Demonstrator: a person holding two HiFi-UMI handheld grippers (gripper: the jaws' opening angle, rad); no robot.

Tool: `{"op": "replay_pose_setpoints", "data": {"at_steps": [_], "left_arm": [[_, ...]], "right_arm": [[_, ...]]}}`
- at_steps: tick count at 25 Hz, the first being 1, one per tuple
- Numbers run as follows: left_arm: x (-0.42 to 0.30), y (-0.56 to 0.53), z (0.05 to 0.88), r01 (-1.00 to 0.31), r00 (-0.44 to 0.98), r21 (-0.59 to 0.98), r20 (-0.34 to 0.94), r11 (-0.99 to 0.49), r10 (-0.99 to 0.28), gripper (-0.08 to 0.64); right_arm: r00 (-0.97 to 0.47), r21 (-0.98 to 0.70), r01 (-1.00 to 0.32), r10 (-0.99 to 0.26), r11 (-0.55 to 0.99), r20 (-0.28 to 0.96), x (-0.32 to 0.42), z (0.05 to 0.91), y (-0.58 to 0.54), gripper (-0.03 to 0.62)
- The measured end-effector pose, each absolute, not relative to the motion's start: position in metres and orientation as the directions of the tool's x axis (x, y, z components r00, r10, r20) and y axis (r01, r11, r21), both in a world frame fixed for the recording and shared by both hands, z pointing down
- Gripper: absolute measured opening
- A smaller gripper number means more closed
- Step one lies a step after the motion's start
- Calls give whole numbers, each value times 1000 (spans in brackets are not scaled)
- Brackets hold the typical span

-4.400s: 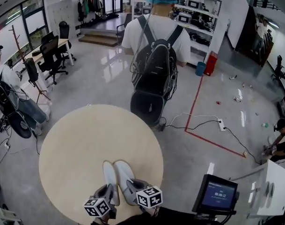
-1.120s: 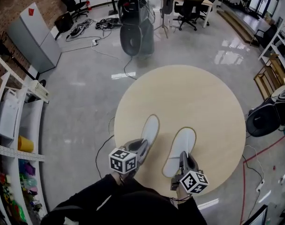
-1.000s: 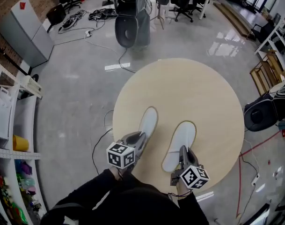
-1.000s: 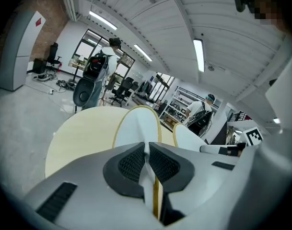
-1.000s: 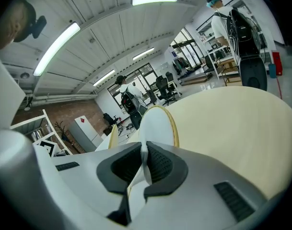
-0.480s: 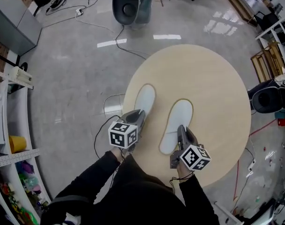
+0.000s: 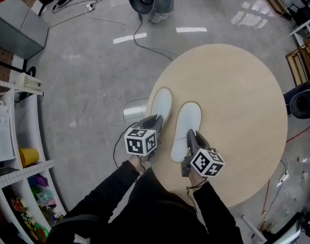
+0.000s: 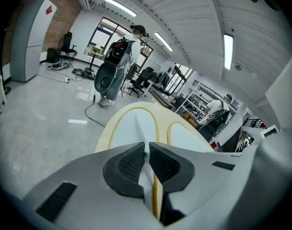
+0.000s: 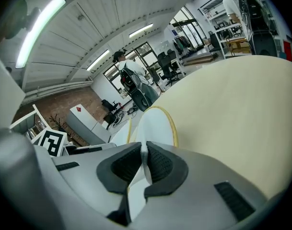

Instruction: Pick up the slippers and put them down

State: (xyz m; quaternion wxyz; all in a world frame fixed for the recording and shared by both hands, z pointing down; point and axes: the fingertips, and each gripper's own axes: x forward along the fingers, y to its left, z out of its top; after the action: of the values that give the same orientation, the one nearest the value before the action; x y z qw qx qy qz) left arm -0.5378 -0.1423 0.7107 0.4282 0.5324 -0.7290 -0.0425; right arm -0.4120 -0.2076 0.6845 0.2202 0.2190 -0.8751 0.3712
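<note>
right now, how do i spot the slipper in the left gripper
Find the round table. Two white slippers are side by side by its left edge. It's the left slipper, closest to the rim, its near end in the left gripper.

The left slipper [image 7: 161, 104] and right slipper [image 7: 187, 126] are white with thin yellow edging. The round surface [image 7: 236, 100] is pale beige. The left tool [image 7: 156, 122] and right tool [image 7: 191, 135] are grey with black ribbed pads [image 8: 131, 164] and white cubes [image 7: 141, 141] bearing black square markers. The floor [image 7: 83, 85] is glossy grey.
</note>
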Motion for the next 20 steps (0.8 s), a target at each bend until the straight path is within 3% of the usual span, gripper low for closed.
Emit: {"op": "replay_pose_setpoints", "data": {"at_steps": [20], "left_arm": [[-548, -178, 768, -700, -21, 559, 606, 445, -795, 41]], "right_arm": [[-756, -547, -586, -159, 598, 635, -455, 770, -231, 35]]}}
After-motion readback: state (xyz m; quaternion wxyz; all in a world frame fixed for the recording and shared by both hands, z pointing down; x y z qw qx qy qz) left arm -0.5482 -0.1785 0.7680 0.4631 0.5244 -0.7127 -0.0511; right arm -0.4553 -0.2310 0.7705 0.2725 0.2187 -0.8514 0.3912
